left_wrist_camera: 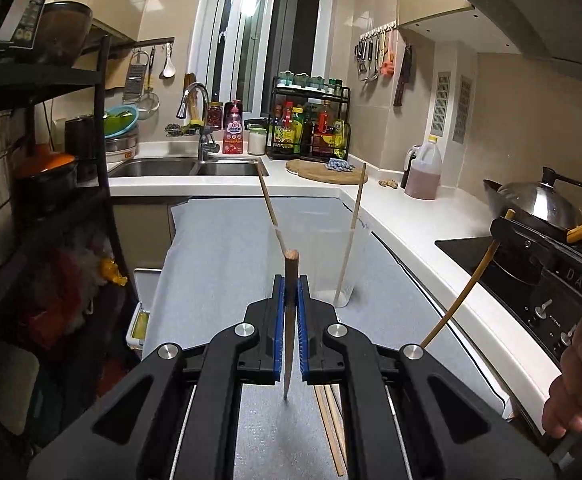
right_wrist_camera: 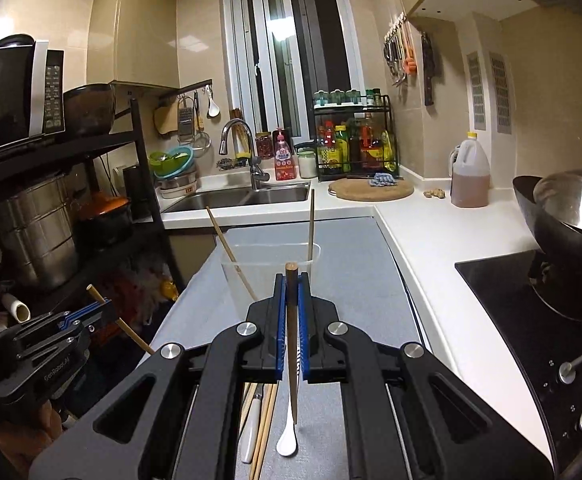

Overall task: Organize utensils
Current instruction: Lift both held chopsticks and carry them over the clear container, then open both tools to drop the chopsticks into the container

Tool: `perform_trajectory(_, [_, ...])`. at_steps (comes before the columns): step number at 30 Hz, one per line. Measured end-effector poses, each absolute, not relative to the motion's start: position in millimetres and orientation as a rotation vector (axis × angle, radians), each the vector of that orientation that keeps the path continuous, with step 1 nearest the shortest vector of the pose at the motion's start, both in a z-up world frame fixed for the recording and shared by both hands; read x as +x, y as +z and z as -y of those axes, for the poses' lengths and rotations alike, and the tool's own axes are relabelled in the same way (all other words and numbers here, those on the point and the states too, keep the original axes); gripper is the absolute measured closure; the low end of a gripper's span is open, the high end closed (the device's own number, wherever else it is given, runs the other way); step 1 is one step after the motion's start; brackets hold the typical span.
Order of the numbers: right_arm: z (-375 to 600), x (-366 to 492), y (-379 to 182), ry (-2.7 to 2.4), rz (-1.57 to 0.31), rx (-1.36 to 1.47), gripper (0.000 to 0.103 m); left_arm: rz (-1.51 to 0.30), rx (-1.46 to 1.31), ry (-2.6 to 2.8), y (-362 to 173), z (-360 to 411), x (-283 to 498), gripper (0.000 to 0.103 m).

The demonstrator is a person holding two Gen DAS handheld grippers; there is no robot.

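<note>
My left gripper [left_wrist_camera: 291,280] is shut on a dark wooden chopstick [left_wrist_camera: 290,320], held upright above the grey mat. My right gripper [right_wrist_camera: 291,280] is shut on another brown chopstick [right_wrist_camera: 292,340], also upright. A clear plastic cup [left_wrist_camera: 323,256] stands ahead on the mat with two light chopsticks [left_wrist_camera: 353,232] leaning in it; it also shows in the right wrist view [right_wrist_camera: 267,276]. Loose chopsticks [right_wrist_camera: 265,428], a white spoon [right_wrist_camera: 288,440] and a white-handled utensil [right_wrist_camera: 250,432] lie on the mat below my right gripper. The left gripper [right_wrist_camera: 101,306] shows at the left of the right wrist view.
A grey mat [left_wrist_camera: 219,264] covers the counter. A sink [left_wrist_camera: 187,168] and faucet are behind it, a spice rack [left_wrist_camera: 311,124], cutting board [left_wrist_camera: 323,172] and oil jug [left_wrist_camera: 423,172] at the back right. A wok [right_wrist_camera: 571,208] sits on the stove at right. A black shelf [right_wrist_camera: 51,200] stands at left.
</note>
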State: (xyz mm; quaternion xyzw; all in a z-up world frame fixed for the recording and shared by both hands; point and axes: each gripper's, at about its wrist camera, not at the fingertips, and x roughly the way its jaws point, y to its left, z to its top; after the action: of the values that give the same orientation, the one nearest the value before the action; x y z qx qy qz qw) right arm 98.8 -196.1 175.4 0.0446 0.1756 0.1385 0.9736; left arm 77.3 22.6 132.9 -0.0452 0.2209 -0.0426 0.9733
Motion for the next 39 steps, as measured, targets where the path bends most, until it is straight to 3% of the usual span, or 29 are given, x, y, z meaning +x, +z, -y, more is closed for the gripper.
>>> perform_trajectory(10, [198,130,199,0.309,-0.342,0.128,0.097,-0.460,-0.121,-0.124,171,-28,110,0.097])
perform_trajectory(26, [194,216,291,0.342,-0.169,0.154,0.097,-0.328,-0.124,-0.152,268,-23,203,0.097])
perform_trajectory(31, [178,252,264,0.349,-0.224,0.117,0.097,-0.378,-0.127,-0.136,252,-19,242,0.097])
perform_trajectory(39, [163,291,193,0.367,-0.391,0.094,0.093,-0.538,-0.078,-0.105,178,-14,275,0.097])
